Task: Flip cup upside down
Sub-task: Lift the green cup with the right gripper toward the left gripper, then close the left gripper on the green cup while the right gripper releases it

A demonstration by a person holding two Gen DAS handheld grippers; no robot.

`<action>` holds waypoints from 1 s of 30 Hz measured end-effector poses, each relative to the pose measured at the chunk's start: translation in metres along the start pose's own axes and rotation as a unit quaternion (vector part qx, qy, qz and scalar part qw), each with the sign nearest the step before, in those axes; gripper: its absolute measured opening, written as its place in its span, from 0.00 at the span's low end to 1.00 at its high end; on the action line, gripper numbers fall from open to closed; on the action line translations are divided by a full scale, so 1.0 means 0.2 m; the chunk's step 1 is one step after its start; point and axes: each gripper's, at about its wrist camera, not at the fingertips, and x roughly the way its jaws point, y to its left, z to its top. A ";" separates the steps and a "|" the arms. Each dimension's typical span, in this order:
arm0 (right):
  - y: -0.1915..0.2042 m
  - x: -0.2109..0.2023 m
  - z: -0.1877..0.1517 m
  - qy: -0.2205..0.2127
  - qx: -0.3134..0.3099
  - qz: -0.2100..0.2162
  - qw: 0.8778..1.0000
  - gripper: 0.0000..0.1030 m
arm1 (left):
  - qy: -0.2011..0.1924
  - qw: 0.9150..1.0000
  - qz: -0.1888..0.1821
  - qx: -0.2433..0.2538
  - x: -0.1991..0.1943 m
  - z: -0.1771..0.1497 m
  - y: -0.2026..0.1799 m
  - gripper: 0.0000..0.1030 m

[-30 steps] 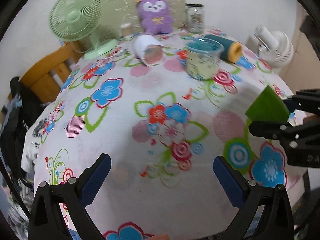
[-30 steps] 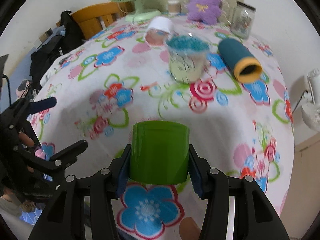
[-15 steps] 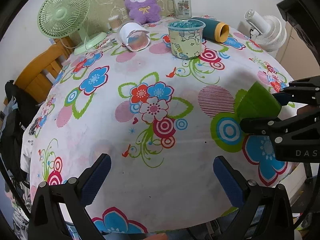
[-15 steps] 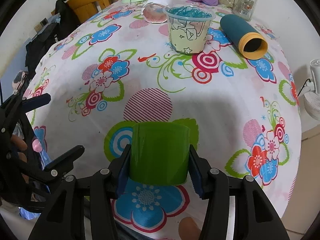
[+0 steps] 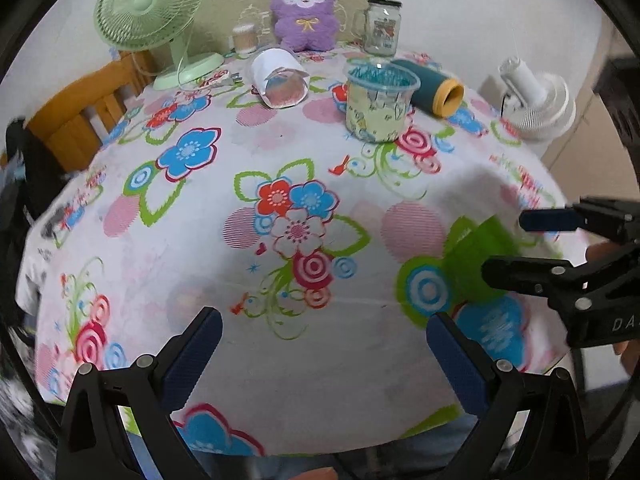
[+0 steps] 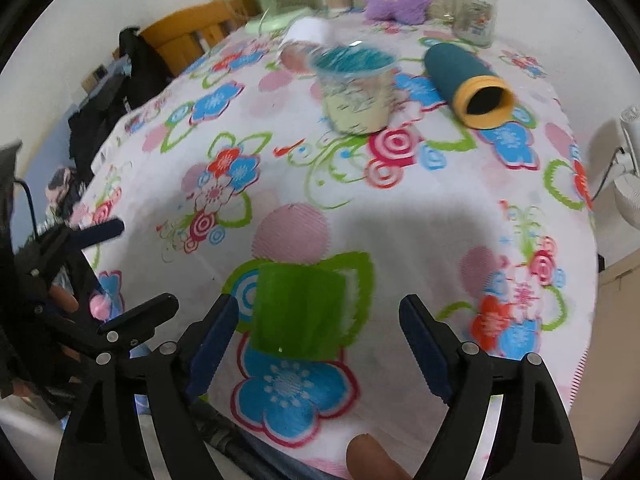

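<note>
A green cup (image 6: 298, 312) stands on the flowered tablecloth (image 6: 400, 240) near the front edge, its closed end up as far as I can tell. My right gripper (image 6: 316, 338) is open around it, both pads apart from its sides. In the left wrist view the cup (image 5: 478, 264) shows blurred at the right, between the right gripper's fingers (image 5: 548, 220). My left gripper (image 5: 324, 354) is open and empty over the table's front edge.
Farther back stand a patterned plastic cup (image 5: 378, 106), a teal tube with a yellow rim lying down (image 5: 430, 86), a white cup on its side (image 5: 280, 80), a glass jar (image 5: 382, 26), a purple plush (image 5: 304, 12) and a green fan (image 5: 156, 12). A wooden chair (image 5: 80, 116) stands at left.
My right gripper has opened and let go of the green cup, which now stands on the cloth. Both views have shifted slightly and are blurred by motion.
</note>
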 end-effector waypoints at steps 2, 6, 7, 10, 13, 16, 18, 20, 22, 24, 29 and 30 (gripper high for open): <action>-0.07 -0.07 -0.01 -0.014 0.013 -0.001 1.000 0.82 | 0.001 1.000 -0.019 -0.020 -0.02 0.01 -0.02 1.00; -0.26 -0.25 -0.06 -0.047 0.053 -0.002 0.997 0.87 | -0.004 0.998 -0.050 -0.045 -0.05 0.05 -0.10 1.00; -0.31 -0.29 -0.07 -0.054 0.063 -0.004 0.997 0.88 | -0.004 0.997 -0.058 -0.048 -0.05 0.06 -0.13 1.00; -0.47 -0.37 -0.14 -0.067 0.098 -0.004 0.993 0.88 | -0.002 0.996 -0.081 -0.048 -0.06 0.08 -0.23 1.00; -0.58 -0.39 -0.20 -0.067 0.121 -0.006 0.990 0.88 | 0.000 0.995 -0.095 -0.042 -0.06 0.11 -0.32 1.00; -0.66 -0.36 -0.26 -0.059 0.132 -0.003 0.990 0.88 | 0.005 0.994 -0.099 -0.035 -0.02 0.13 -0.42 1.00; -0.69 -0.33 -0.28 -0.052 0.137 -0.003 0.989 0.88 | 0.012 0.994 -0.104 -0.034 0.01 0.13 -0.47 1.00; -0.74 -0.30 -0.31 -0.048 0.143 -0.004 0.989 0.88 | 0.021 0.993 -0.106 -0.035 0.05 0.13 -0.52 1.00; -0.77 -0.28 -0.33 -0.046 0.149 -0.001 0.988 0.88 | 0.027 0.994 -0.104 -0.035 0.07 0.13 -0.54 1.00; -0.80 -0.26 -0.34 -0.044 0.153 0.001 0.987 0.88 | 0.029 0.994 -0.099 -0.039 0.10 0.13 -0.55 1.00; -0.83 -0.23 -0.35 -0.039 0.160 0.009 0.986 0.88 | 0.038 0.993 -0.094 -0.055 0.15 0.12 -0.54 0.96; -0.83 -0.22 -0.35 -0.039 0.161 0.009 0.986 0.88 | 0.038 0.993 -0.093 -0.057 0.16 0.12 -0.54 0.95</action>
